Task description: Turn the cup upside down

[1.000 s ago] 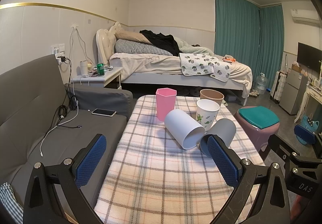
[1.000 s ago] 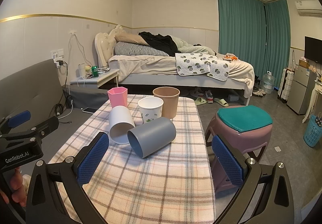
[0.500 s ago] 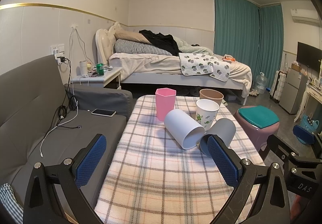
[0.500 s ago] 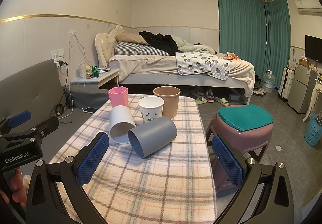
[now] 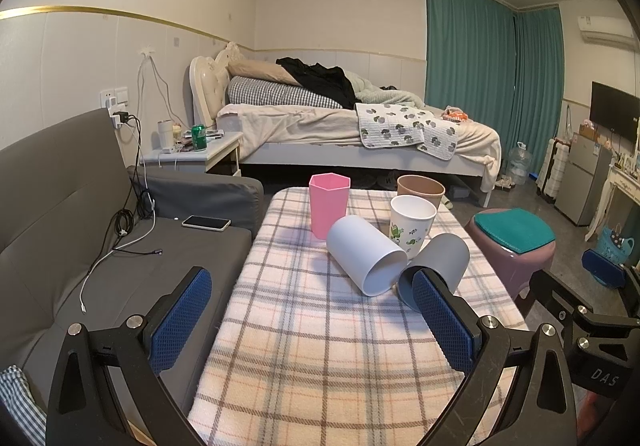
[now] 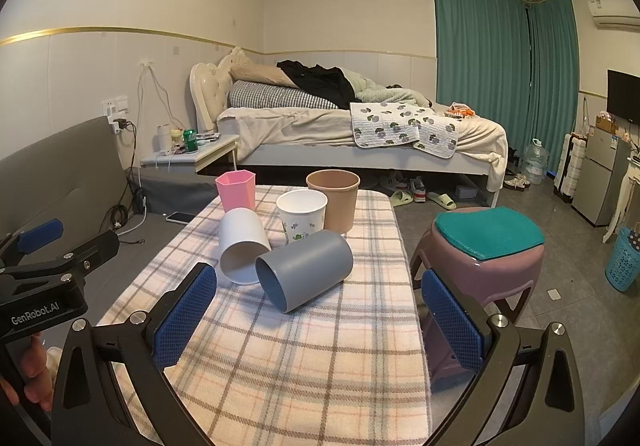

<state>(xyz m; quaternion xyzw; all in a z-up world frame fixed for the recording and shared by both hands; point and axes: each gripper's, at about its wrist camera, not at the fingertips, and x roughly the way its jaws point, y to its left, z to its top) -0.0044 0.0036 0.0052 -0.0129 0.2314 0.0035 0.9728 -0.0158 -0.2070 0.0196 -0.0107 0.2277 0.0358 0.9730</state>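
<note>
Left wrist view. Your left gripper (image 5: 310,320): jaws spread wide, nothing between them, held low over the near end of the plaid-covered table (image 5: 320,358).
- White cup (image 5: 366,254): on its side, mouth toward you, touching the grey cup at the rim.
- Grey cup (image 5: 442,260): on its side, its mouth partly hidden behind your right-hand pad.
- Pink hexagonal cup (image 5: 328,205): upright, just behind the white one.
- Printed paper cup (image 5: 412,224) and brown cup (image 5: 420,189): upright, at the far right of the table.
- Phone (image 5: 206,222): on the grey sofa (image 5: 60,205), well apart from the cups.

Right wrist view. Your right gripper (image 6: 320,320): jaws equally wide, holding nothing, aimed at the cups from the near right.
- Grey cup (image 6: 310,266): lying with its open mouth facing you, nearest the jaws and roughly centred between them.
- White cup (image 6: 242,244): lying just beside it on the left.
- Pink hexagonal cup (image 6: 236,189), printed paper cup (image 6: 302,215), brown cup (image 6: 334,197): upright behind.
- Purple stool (image 6: 480,258): beside the table's right edge.

Step in hand, by judgement: approach, no cup grasped yet. Which cup is meant cannot be told; the two lying ones are the likeliest. The next move calls for you to advance one gripper, close across a lying cup's wall, lift it clear of its neighbour and turn it mouth-down onto the cloth. Watch that the neighbouring cup does not roll.
</note>
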